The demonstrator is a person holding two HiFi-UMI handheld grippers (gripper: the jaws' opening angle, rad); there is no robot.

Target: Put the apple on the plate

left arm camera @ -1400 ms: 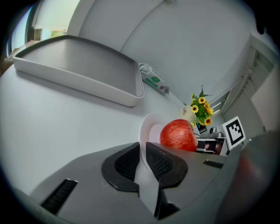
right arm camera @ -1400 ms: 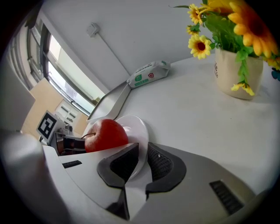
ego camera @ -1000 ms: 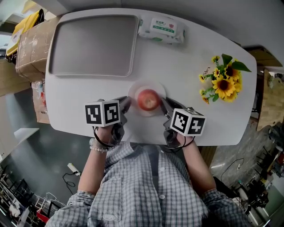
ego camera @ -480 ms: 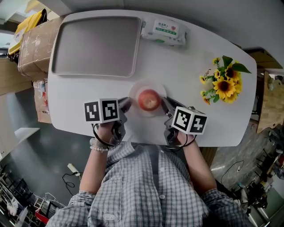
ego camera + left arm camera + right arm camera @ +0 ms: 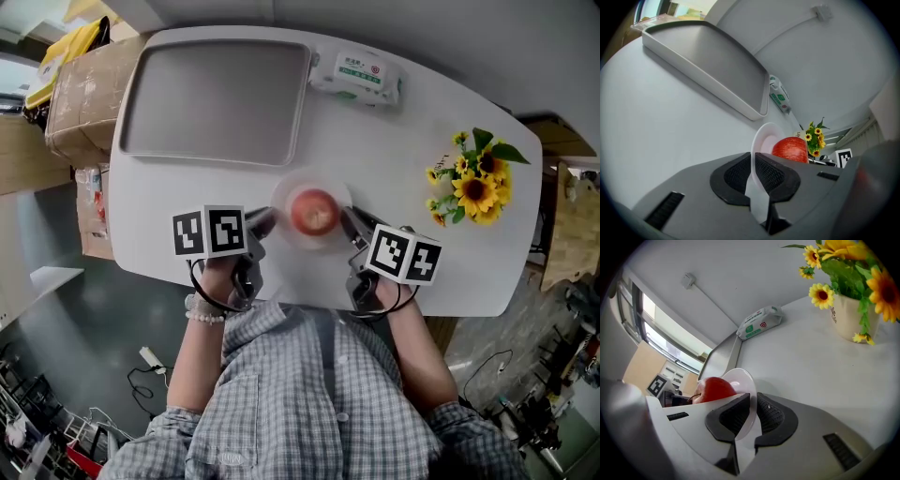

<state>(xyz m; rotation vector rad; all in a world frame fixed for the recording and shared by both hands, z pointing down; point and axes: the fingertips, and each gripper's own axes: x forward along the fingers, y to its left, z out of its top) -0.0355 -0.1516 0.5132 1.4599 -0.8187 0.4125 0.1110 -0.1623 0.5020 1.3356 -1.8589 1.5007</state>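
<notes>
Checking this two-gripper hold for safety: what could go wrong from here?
The apple sits loose on the plate, so if one side rises faster, it could roll off. The left gripper and right gripper each pinch only the thin rim at opposite sides; the plate might slip from the fingers or pivot between them.

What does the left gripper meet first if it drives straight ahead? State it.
The left gripper is shut on the rim of the plate; going straight on, it would most likely meet the apple sitting on that plate.
</notes>
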